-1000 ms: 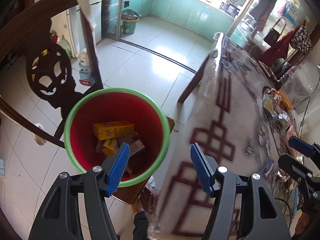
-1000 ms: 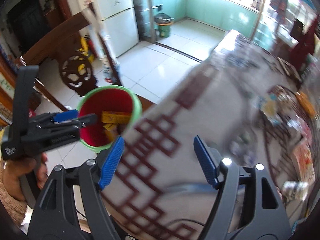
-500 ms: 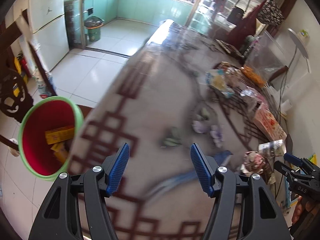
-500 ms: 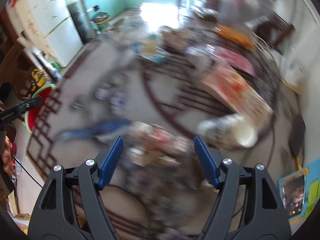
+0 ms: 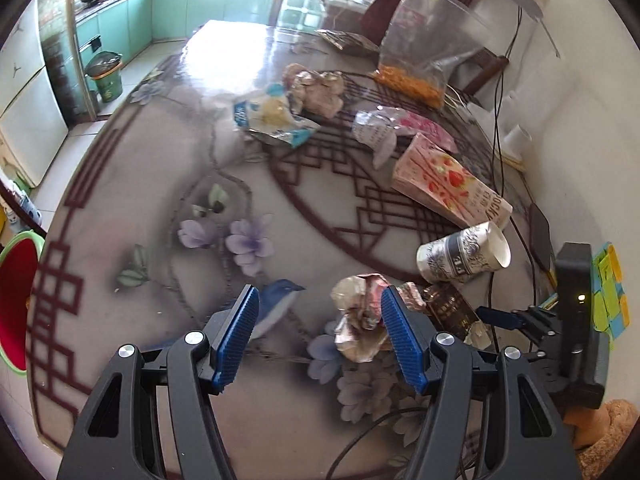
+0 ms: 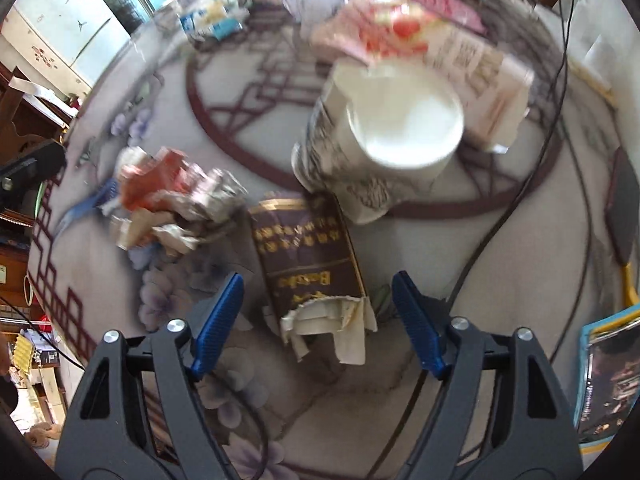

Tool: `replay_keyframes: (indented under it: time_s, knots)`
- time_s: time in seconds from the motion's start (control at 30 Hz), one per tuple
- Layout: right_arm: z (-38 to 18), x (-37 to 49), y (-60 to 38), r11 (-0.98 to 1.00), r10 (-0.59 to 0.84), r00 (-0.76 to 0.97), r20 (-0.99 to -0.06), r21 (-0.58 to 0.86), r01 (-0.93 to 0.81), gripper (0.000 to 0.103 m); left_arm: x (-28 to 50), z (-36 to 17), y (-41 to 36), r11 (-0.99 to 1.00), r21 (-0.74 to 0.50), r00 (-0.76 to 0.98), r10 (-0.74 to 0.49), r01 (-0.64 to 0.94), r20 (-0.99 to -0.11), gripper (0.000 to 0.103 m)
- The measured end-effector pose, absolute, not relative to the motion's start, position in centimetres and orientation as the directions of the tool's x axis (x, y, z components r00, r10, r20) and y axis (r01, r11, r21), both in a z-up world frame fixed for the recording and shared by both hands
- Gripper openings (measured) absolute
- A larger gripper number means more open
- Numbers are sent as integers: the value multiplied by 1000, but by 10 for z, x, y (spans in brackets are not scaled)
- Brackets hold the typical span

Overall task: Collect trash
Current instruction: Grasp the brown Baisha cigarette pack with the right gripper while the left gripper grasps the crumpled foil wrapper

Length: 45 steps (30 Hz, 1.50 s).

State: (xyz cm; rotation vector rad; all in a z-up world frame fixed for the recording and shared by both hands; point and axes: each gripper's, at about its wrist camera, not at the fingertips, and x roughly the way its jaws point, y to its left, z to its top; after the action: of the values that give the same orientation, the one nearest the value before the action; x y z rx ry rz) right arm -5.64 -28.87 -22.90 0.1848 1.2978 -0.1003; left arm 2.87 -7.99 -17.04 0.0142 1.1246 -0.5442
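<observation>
**A:** Two grippers hang over the table (image 5: 168, 184), and both sets of jaws stand wide apart with nothing between them. Which one is better placed?

**B:** The right gripper (image 6: 318, 322), by the look of it. The torn brown packet (image 6: 308, 256) lies straight ahead of it, its ragged white end just in front of the gap between the jaws and its long axis running away from the camera, roughly along the fingers. A short advance and a squeeze across the narrow width would likely do.

**A:** And the left gripper (image 5: 320, 334)?

**B:** The crumpled wrapper (image 5: 360, 320) sits off-centre, close against the inner face of its right finger. It probably needs a small shift to the right before closing.

**A:** What else counts as trash here?

**B:** A paper cup (image 5: 464, 254) on its side, mouth toward the wall, touching the far end of the brown packet in the right wrist view. Beyond it a pink strawberry carton (image 5: 448, 180), a blue and white snack bag (image 5: 272, 120), and more crumpled foil (image 5: 316, 88).

**A:** Where does it all go?

**B:** The red bin with a green rim (image 5: 18, 300) is at the far left edge of the left wrist view, below the table's edge, so on the left gripper's side.

**A:** Any writing that can be read?

**B:** Gold letters on the brown packet, upside down and too blurred to make out. The carton's end shows "OKY", the start cut off. The cup's print is illegible.
</observation>
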Motion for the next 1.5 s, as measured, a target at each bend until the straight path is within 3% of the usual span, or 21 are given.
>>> replay_keyframes:
  time_s: [0.03,0.07,0.17,0.67,0.77,0.87,1.13,1.33,1.43,1.47,1.5]
  knots:
    - [-233,-57,-290,981,40,260,-965,88,175,60,28,-171,-85,869,-255,311,-404,423,-860,61]
    - [-231,-59,-290,983,40,272,-961,86,162,50,27,-172,-87,869,-254,308,-403,424,-862,61]
    - [-228,-64,-294,981,74,274,-959,120,154,44,27,-178,-97,868,-257,286,-398,424,-871,61]
    - [-160,-91,-315,969,76,435,-897,169,178,43,36,-229,-152,847,-255,155,-361,466,-919,59]
    - [-150,-85,-314,969,80,452,-889,175,173,43,37,-229,-151,840,-279,137,-379,465,-915,44]
    - [-145,-79,-309,971,89,463,-882,181,158,43,36,-226,-145,837,-282,141,-386,469,-912,38]
    - [-155,-61,-290,976,135,435,-890,196,97,43,39,-210,-122,853,-267,192,-384,449,-903,36]
    - [-195,-46,-273,982,148,329,-933,178,64,44,56,-215,-95,904,-199,229,-300,378,-926,36]
    - [-211,-43,-271,983,142,283,-948,169,72,50,59,-220,-82,917,-187,228,-278,353,-933,42]
    - [-211,-42,-271,983,141,287,-948,169,76,65,60,-222,-80,920,-178,224,-267,349,-937,47]
    - [-210,-41,-272,982,136,300,-944,168,82,80,61,-224,-80,922,-171,223,-258,347,-940,59]
